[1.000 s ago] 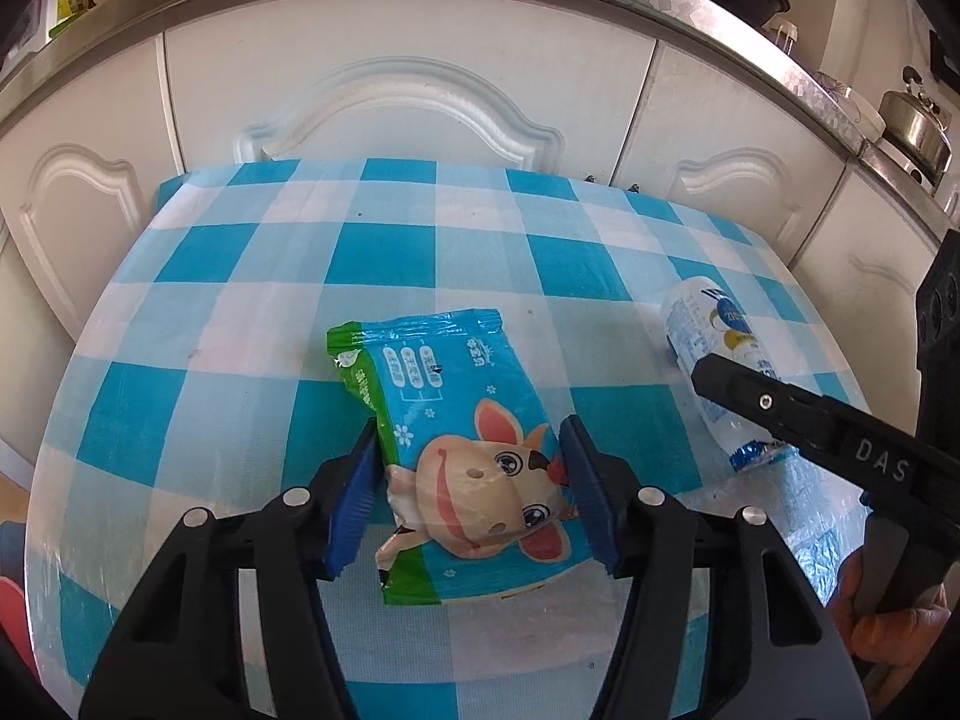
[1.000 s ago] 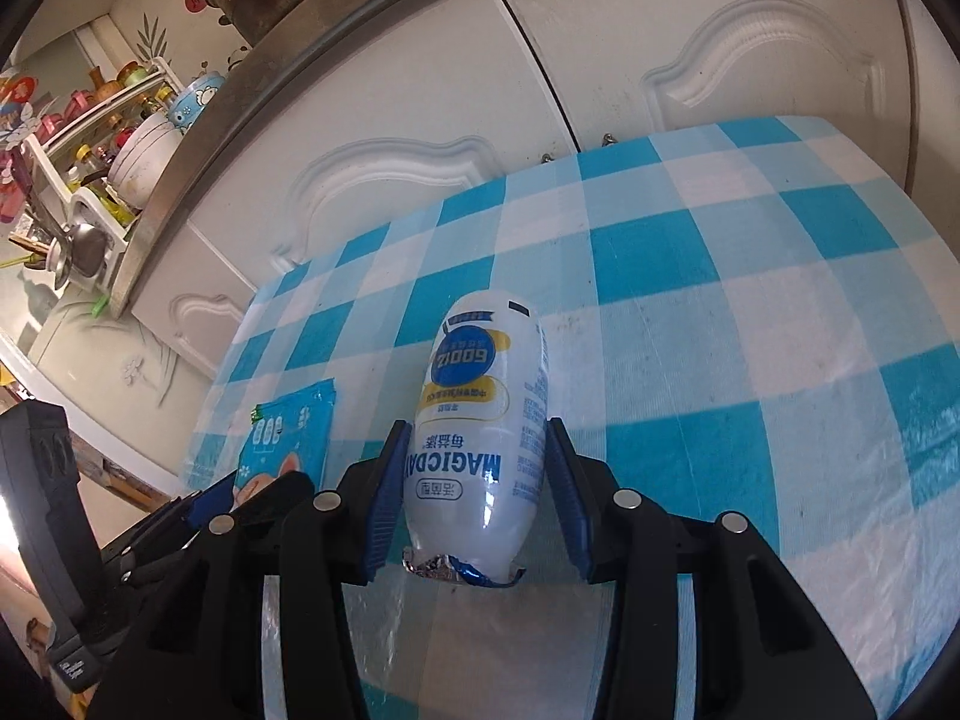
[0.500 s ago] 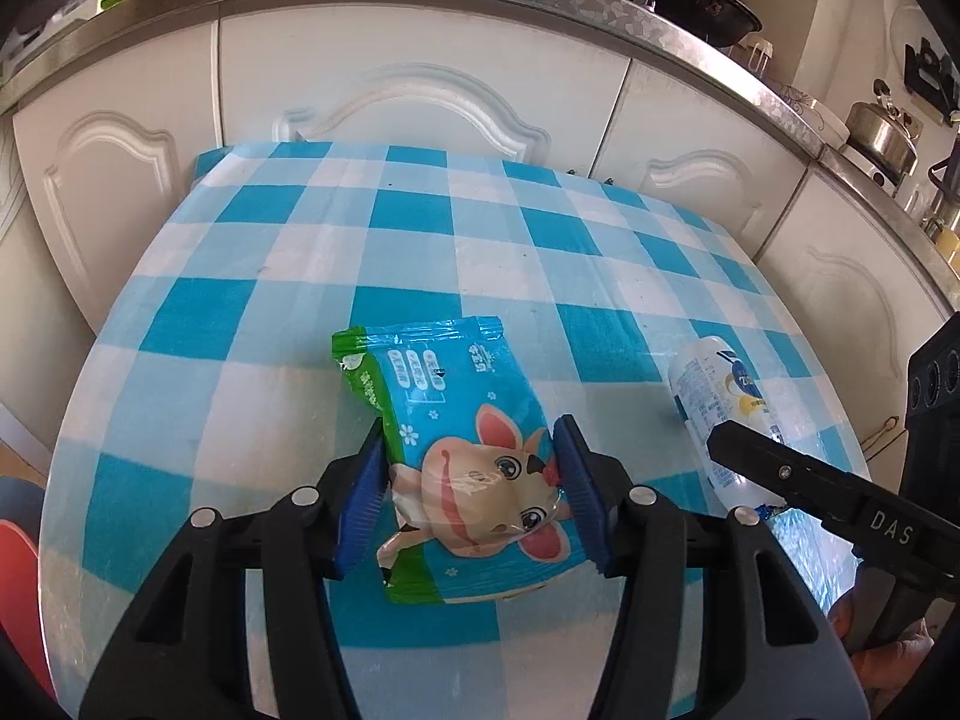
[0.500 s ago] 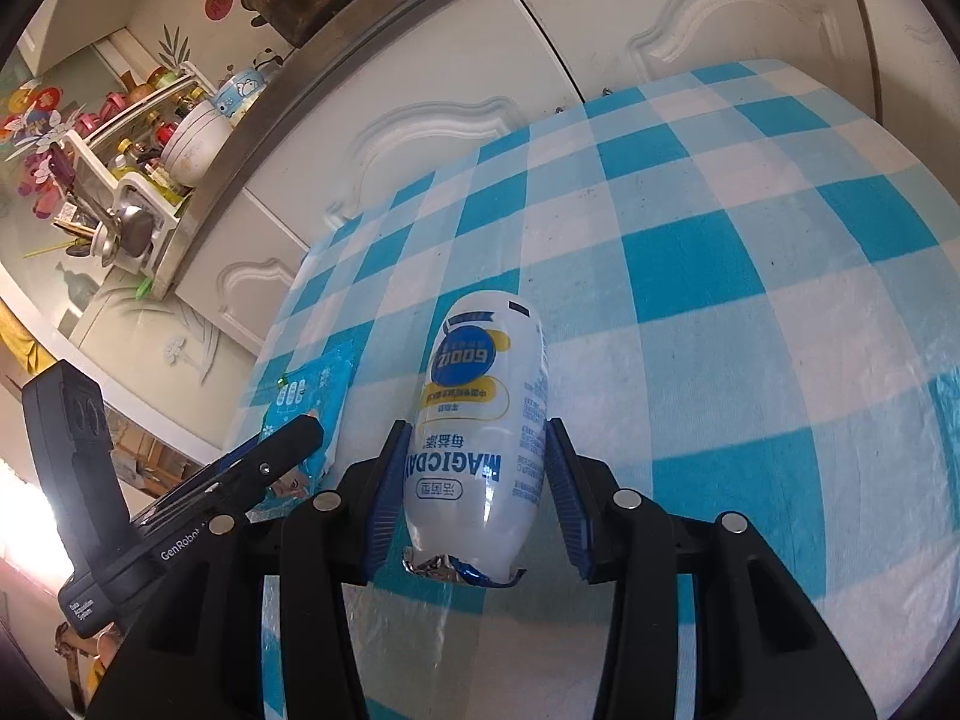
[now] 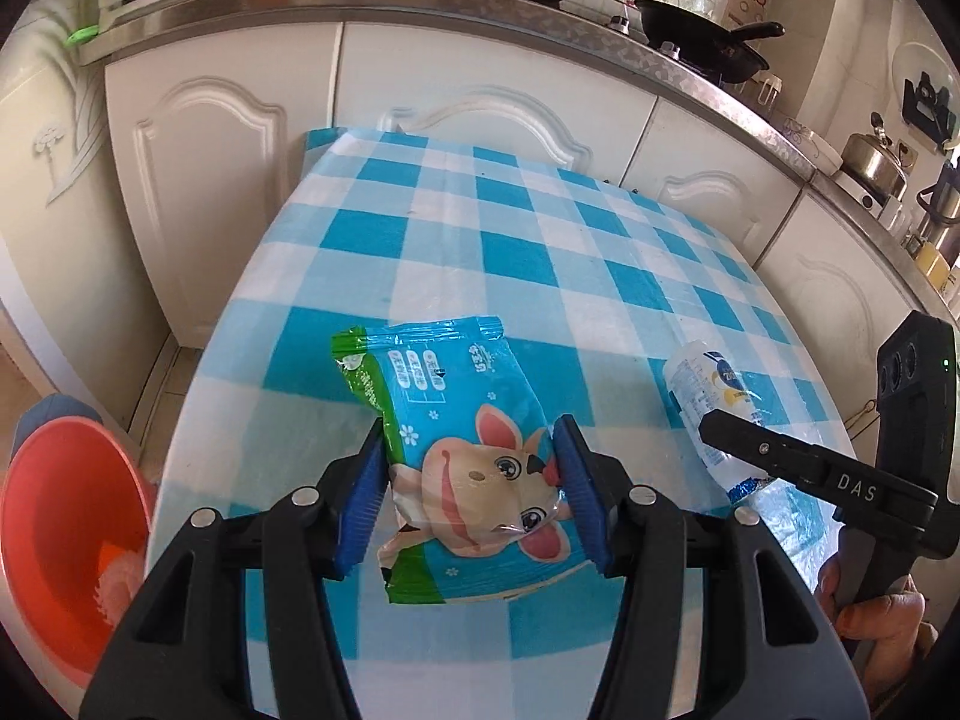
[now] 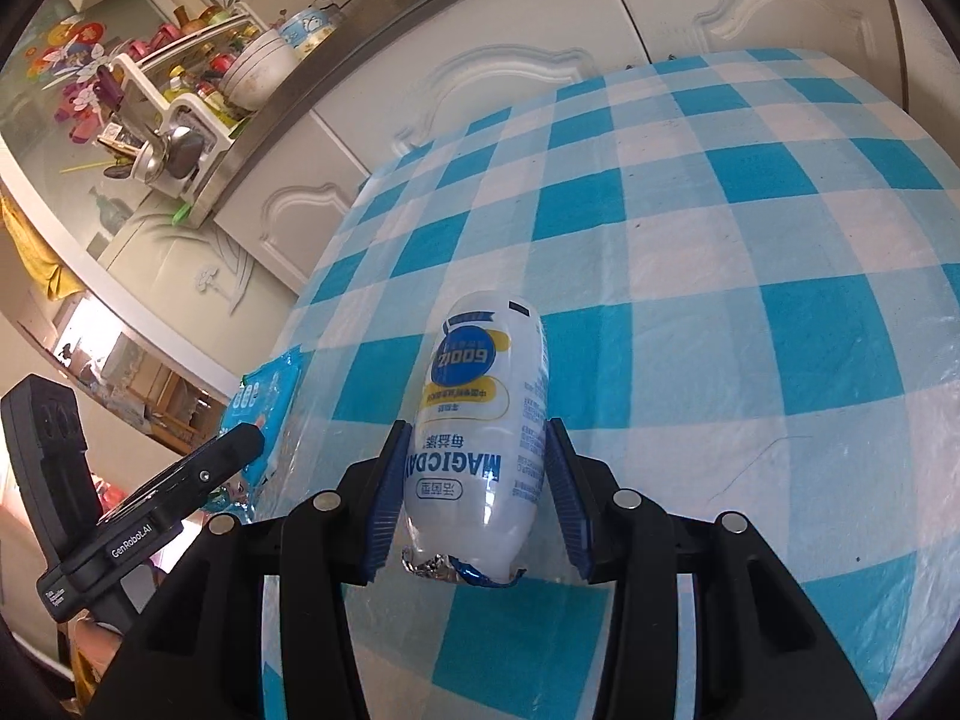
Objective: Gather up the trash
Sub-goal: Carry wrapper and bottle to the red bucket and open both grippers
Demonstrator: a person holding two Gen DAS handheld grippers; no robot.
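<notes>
My left gripper [image 5: 471, 495] is shut on a blue and green snack packet [image 5: 444, 384] printed with a cartoon cow. The blue pads pinch the packet's sides and crease it, and it hangs just above the checked table [image 5: 540, 252]. My right gripper [image 6: 474, 480] is shut on a white plastic bottle [image 6: 480, 396] with a blue and yellow label and torn foil at its near end. In the left wrist view, the same bottle [image 5: 702, 384] shows at the right behind a black finger [image 5: 780, 456]. A red bin [image 5: 54, 516] stands on the floor at the lower left.
White cabinet doors [image 5: 228, 180] run behind the table under a steel counter [image 5: 420, 6] with pots and a wok. A dish rack [image 6: 180, 114] sits on the counter at the left. A hand [image 5: 882, 618] grips the right tool.
Both grippers have travelled left across the table with the packet and the bottle still in them. The table's left edge, the floor and the red bin have come into view.
</notes>
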